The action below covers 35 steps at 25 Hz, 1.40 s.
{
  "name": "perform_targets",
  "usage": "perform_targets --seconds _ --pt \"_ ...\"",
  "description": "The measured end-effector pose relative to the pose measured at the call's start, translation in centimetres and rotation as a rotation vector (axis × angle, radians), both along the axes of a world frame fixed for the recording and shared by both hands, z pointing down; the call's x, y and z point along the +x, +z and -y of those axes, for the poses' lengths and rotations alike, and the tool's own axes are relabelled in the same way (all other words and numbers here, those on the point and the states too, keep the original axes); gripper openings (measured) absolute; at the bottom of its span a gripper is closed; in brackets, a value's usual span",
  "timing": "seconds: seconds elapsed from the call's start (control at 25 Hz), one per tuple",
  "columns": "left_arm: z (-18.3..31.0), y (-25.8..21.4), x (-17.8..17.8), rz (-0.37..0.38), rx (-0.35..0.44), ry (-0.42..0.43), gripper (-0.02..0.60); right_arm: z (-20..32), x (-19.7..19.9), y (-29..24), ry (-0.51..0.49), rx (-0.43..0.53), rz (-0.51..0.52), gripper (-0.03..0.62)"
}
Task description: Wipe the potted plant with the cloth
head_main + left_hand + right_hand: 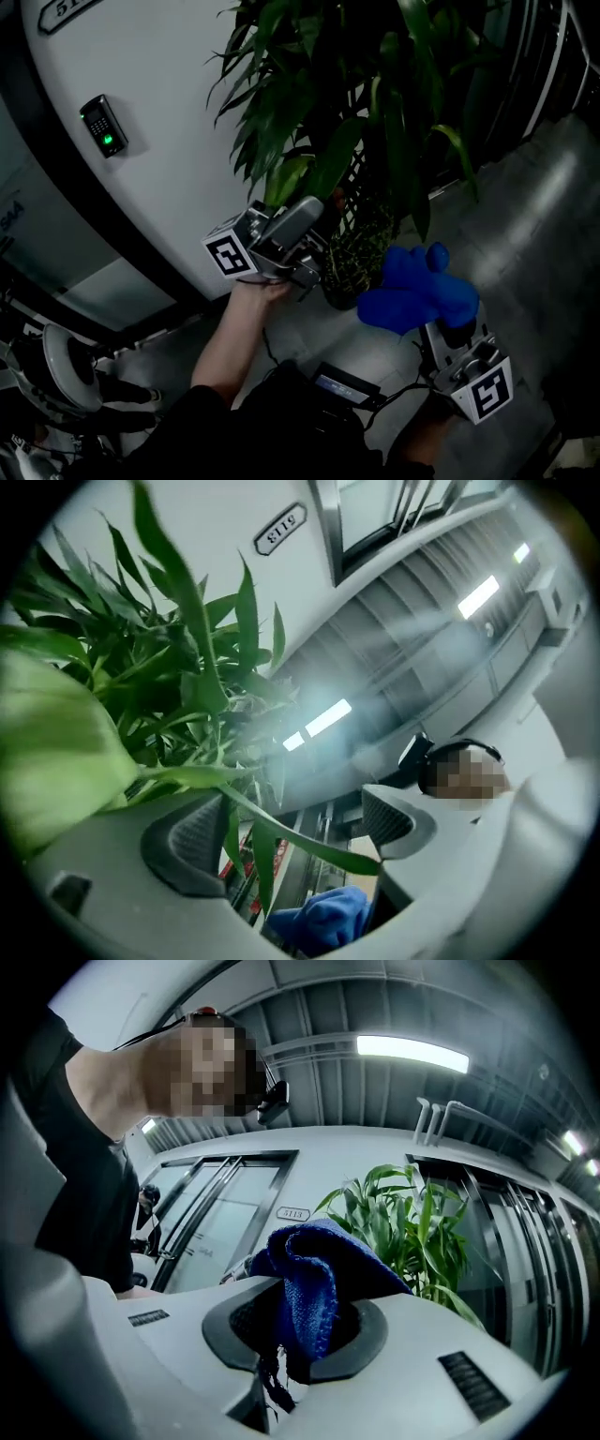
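The potted plant [356, 112] rises with long green leaves from a dark basket-like pot [352, 267] by the white wall. My left gripper [317, 262] reaches in at the pot's left, under the foliage. In the left gripper view it [291, 832] stands open, and a narrow leaf [300, 832] crosses the gap between its pads without being pinched. My right gripper [448, 330] is to the right of the pot, shut on a bunched blue cloth [417, 291]. The cloth [309, 1288] sticks up between the jaws, apart from the plant [412, 1227]. The cloth [323, 921] also shows low in the left gripper view.
A keypad with a green light [105, 125] hangs on the white wall left of the plant. A black device with a screen [342, 384] sits at the person's waist. Parked gear with a white round part [66, 366] stands at the lower left. Grey floor [534, 216] lies to the right.
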<state>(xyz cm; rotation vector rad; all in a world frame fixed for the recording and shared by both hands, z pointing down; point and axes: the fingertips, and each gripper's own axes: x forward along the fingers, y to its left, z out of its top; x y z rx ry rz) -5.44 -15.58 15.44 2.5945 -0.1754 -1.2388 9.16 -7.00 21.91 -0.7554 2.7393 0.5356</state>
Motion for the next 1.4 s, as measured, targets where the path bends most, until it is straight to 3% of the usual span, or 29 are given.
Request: perform_targets --seconds 0.12,0.28,0.4,0.56,0.68,0.8,0.96,1.08,1.24,1.4 --pt "1.4 -0.6 -1.1 -0.012 -0.027 0.026 0.448 0.3 -1.5 -1.7 0.04 0.029 -0.03 0.072" --pt "3.0 0.9 -1.8 0.055 -0.061 0.045 0.448 2.0 -4.1 -4.6 0.163 0.075 -0.088 0.072" --pt "2.5 1.0 -2.3 0.063 -0.019 0.087 0.448 3.1 -6.0 -8.4 0.263 0.152 -0.098 0.072" --pt "0.2 0.7 -3.2 0.112 0.101 0.171 0.449 4.3 -9.7 -13.5 0.357 0.319 -0.128 0.072" --pt "0.9 1.0 -4.5 0.087 0.089 0.275 0.449 7.3 -12.1 -15.6 0.403 0.357 -0.15 0.072" --pt "2.5 1.0 -4.8 0.068 0.032 0.331 0.449 10.6 -13.7 -16.3 0.459 0.351 -0.148 0.072" --pt "3.5 1.0 -4.2 0.07 -0.006 0.367 0.449 15.0 -14.9 -14.8 0.572 0.341 -0.264 0.072" --pt "4.0 1.0 -4.3 0.019 -0.021 0.413 0.449 17.8 -14.6 -13.2 0.617 0.291 -0.27 0.072" --pt "4.4 1.1 -4.4 -0.055 -0.032 0.468 0.449 20.3 -14.2 -10.0 0.586 0.188 -0.285 0.072" --pt "4.4 1.0 -4.2 -0.083 -0.028 0.481 0.449 20.5 -13.9 -8.1 0.513 0.095 -0.265 0.072"
